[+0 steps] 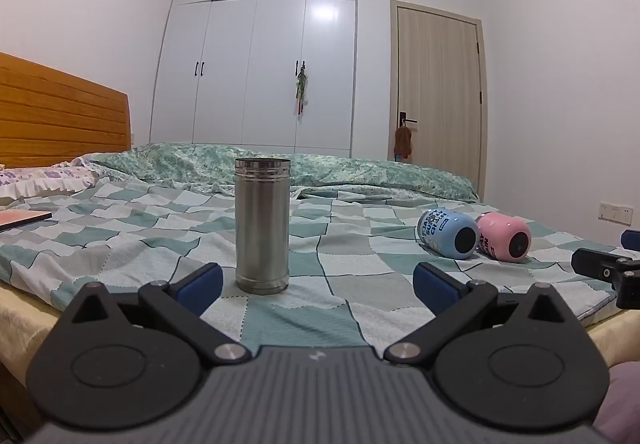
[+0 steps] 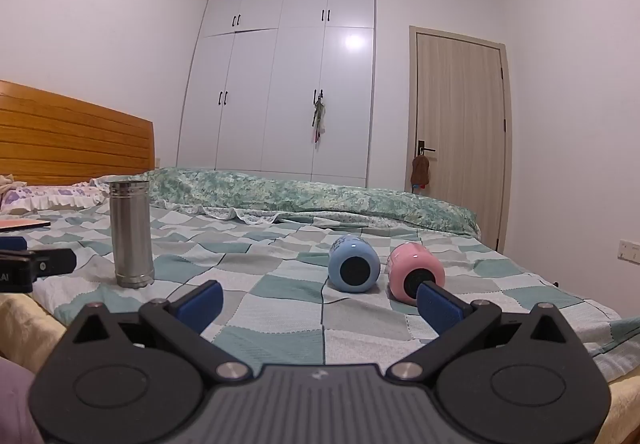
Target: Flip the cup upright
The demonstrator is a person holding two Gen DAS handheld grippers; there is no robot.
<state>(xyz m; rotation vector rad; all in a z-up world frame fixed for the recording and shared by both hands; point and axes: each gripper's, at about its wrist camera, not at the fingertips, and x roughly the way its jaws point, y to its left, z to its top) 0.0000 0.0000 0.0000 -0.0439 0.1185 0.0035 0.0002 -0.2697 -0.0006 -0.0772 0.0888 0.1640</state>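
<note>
On the checked bedsheet two small cups lie on their sides, touching or nearly touching each other: a blue cup and a pink cup, both with the dark bottom turned toward the right gripper. A steel cup already stands upright, just in front of the left gripper. Both grippers are spread wide and hold nothing; the left gripper is free of the steel cup, which stands near its left finger.

I think the risks come mostly from the soft bed. A round cup on its side can roll away when one finger touches it first, and here the right finger is already close before the pink cup while the left finger is far from it. Because the two cups lie so close, a jaw has little room to go between them, so it may push the blue cup or pinch both. When a cup is set upright, the uneven sheet may let it tip again. A careless move of the left gripper could also knock the tall steel cup over.
</note>
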